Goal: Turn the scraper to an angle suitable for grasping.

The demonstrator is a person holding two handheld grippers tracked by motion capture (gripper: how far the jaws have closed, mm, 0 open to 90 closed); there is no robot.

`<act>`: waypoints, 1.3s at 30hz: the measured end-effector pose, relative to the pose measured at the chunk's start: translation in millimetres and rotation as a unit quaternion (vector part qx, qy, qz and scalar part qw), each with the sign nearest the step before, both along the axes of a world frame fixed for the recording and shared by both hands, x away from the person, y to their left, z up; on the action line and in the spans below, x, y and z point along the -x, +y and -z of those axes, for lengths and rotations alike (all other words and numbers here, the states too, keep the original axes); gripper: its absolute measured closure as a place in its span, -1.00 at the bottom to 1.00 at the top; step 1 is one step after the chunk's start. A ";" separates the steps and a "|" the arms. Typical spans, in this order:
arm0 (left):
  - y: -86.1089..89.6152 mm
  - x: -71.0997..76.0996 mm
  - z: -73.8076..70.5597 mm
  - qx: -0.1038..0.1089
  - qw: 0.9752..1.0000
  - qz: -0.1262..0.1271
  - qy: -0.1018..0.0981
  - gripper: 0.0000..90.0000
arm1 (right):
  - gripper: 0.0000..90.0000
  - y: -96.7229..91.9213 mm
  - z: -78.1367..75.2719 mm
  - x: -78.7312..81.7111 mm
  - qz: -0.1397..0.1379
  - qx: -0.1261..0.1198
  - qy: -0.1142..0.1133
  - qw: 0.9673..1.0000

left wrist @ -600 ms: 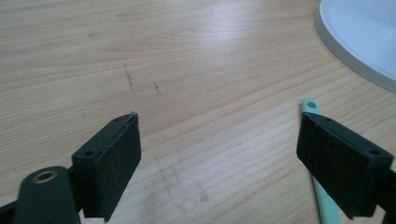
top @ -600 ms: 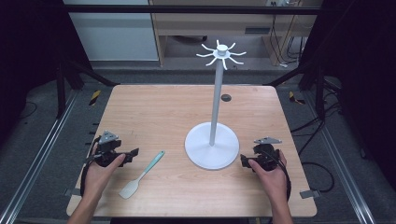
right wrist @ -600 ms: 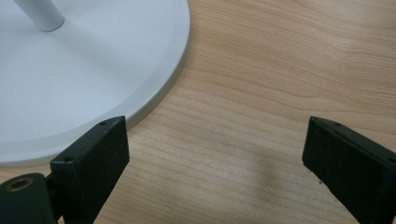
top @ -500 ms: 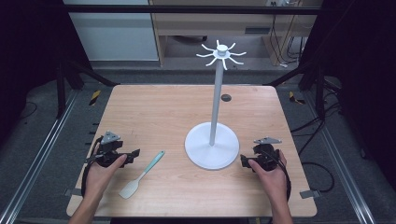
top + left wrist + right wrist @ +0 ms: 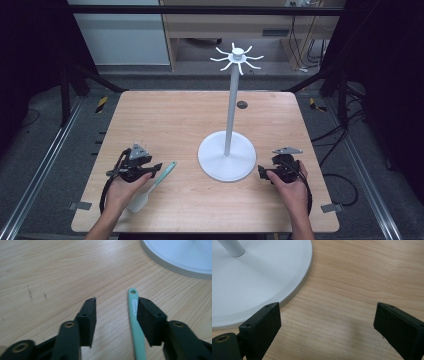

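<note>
A mint-green spatula lies on the wooden table, its pale head toward the front edge. My left gripper is low over its handle. In the left gripper view the handle, with a hanging hole at its tip, lies between the jaws of the left gripper, close beside the right-hand pad. The jaws stand apart and do not press on it. My right gripper rests open at the rim of the white hook stand's base. Nothing is between the jaws of the right gripper.
The stand's white pole rises from the round base to a crown of several hooks. A small dark hole marks the table's far side. Black frame rails run along both sides of the table.
My left gripper has slid right, onto the spatula's handle. The right gripper and the stand have not moved.
</note>
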State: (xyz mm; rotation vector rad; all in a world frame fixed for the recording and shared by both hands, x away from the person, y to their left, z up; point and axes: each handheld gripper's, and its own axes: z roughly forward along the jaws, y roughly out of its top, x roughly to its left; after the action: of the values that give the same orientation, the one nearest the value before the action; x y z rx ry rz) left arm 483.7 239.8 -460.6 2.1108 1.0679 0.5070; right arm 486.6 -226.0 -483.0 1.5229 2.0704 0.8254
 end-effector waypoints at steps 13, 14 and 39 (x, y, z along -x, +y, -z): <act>-16.7 -4.6 11.4 -0.010 0.999 0.027 0.025 1.00 | -0.82 1.1 -1.5 1.4 0.000 0.003 -0.003 1.000; -18.5 -6.6 13.9 -0.012 0.999 0.030 0.034 1.00 | -0.82 1.3 -1.6 1.7 0.001 0.001 -0.003 1.000; -45.8 0.1 22.4 -0.027 0.995 0.082 0.050 1.00 | -0.81 3.1 -1.5 0.7 -0.004 0.007 0.002 1.000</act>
State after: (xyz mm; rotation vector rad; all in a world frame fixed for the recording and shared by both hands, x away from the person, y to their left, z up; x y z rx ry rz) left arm 483.6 194.0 -483.0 2.2690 0.9342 0.3572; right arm 485.9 -222.9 -481.5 1.5106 2.0821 0.8096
